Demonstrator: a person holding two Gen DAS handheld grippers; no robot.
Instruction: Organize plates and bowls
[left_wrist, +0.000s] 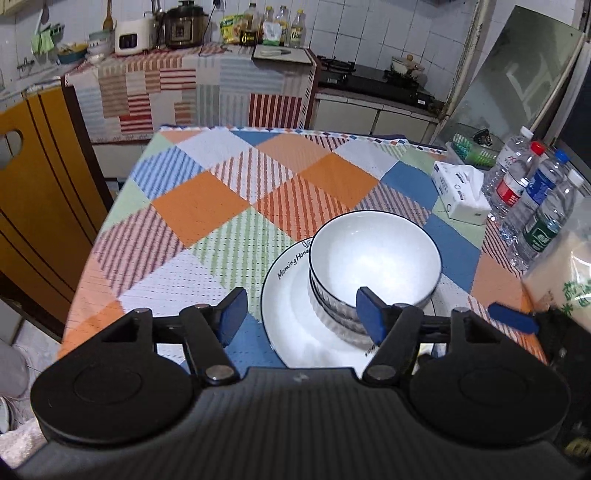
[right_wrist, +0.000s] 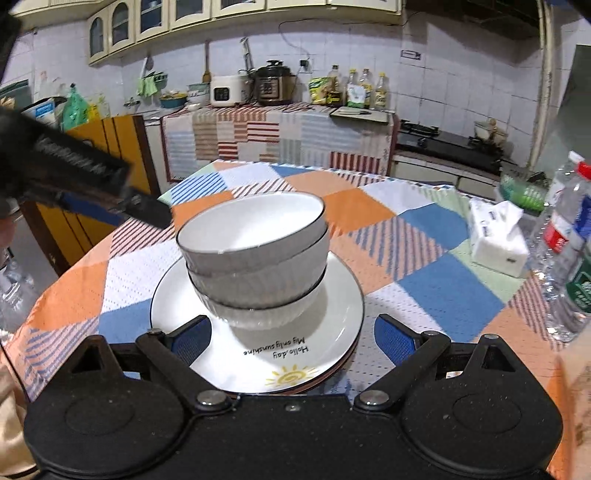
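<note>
Checkered tablecloth (right_wrist: 424, 291) under stacked bowls (right_wrist: 255, 254) on plates (right_wrist: 332, 314), just beyond each empty, spread hand-held gripper (right_wrist: 291, 339).

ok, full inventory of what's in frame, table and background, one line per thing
white ribbed ceramic bowls with dark rims: three, nested, on the top plate
white round plates with dark rims: at least two, stacked, table centre
checked orange-blue-white tablecloth: one, covers the table
white tissue pack: one, right side of table
clear plastic water bottles: four, right table edge
dark pressure cooker: one, back counter
white rice cooker: one, left of the pressure cooker
oil bottles: several, yellowish, back counter
black gas stove: one, right of the counter
left gripper: black, blue pads, open, empty
right gripper: black, blue pads, open, empty
</note>
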